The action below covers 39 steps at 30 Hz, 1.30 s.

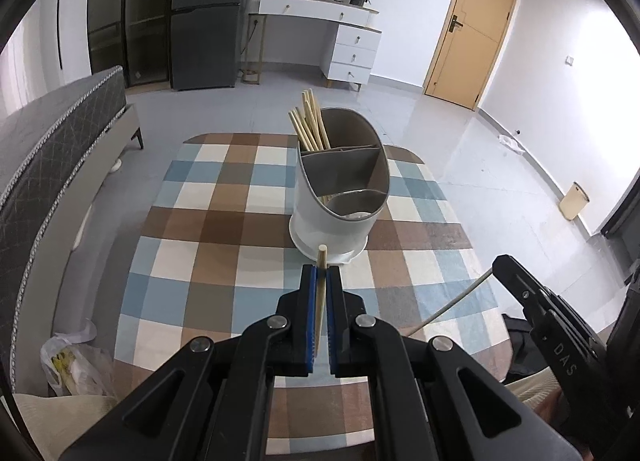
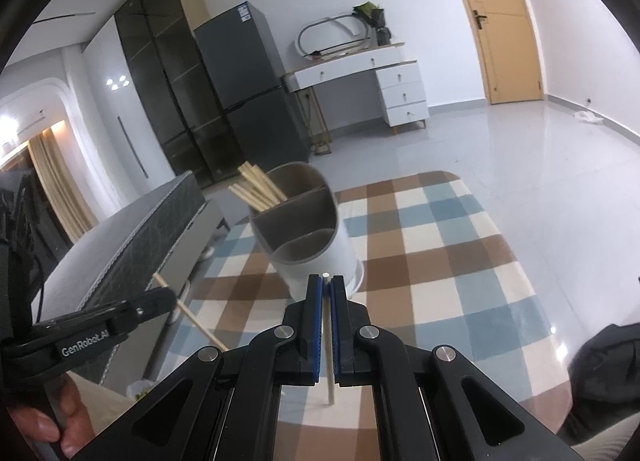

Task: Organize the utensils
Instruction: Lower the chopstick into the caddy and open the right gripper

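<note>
2 grippers were clenched: the left gripper (image 1: 321,275) gripped a wooden chopstick (image 1: 320,301), the right gripper (image 2: 326,285) a white chopstick (image 2: 329,361), both near the utensil holder (image 1: 340,197) on the checkered table (image 1: 224,221).

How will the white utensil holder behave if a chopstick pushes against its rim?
The utensil holder looks like light plastic, so it may slide on the checkered tablecloth. It stands tall with chopsticks only in the far compartment, so it might tip.

Beyond the checked tablecloth (image 1: 224,197) stand a dark fridge (image 1: 202,13), white dresser (image 1: 352,45), wooden door (image 1: 472,21) and, seemingly, a bin (image 1: 575,201).
</note>
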Each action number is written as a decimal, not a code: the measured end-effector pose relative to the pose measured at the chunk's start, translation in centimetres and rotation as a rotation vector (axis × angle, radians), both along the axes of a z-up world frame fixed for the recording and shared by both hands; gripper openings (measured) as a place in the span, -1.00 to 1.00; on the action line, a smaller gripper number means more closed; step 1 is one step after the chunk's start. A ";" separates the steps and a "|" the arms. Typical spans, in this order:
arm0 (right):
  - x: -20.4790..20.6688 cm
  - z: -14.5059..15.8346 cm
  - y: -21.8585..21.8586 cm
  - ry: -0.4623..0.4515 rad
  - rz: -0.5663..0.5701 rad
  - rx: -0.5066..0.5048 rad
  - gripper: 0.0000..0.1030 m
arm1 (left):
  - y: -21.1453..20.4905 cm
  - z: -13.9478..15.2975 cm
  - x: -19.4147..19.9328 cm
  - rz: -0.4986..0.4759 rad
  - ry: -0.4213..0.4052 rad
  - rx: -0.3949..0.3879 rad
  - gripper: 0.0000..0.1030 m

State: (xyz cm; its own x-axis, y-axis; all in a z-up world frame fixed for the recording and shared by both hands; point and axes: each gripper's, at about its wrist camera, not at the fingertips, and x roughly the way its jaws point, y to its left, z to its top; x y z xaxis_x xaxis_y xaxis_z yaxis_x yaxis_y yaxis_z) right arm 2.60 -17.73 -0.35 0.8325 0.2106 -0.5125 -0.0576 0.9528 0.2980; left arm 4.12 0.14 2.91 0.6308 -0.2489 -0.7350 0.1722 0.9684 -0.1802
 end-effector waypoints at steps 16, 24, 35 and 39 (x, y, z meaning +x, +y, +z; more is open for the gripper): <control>0.9 1.6 -1.7 -0.021 -0.022 0.046 -0.94 | 0.5 4.1 1.3 0.021 -0.072 -0.048 -1.00; 3.0 5.1 -0.9 -0.088 0.049 -0.044 -0.94 | 0.1 7.2 3.7 0.022 -0.108 -0.090 -1.00; 8.8 14.3 -0.2 -0.212 0.140 -0.122 -0.94 | -0.5 10.5 8.9 0.009 -0.152 -0.164 -1.00; 11.9 16.1 1.6 -0.235 0.185 -0.178 -0.94 | -0.1 11.1 11.1 0.031 -0.169 -0.211 -1.00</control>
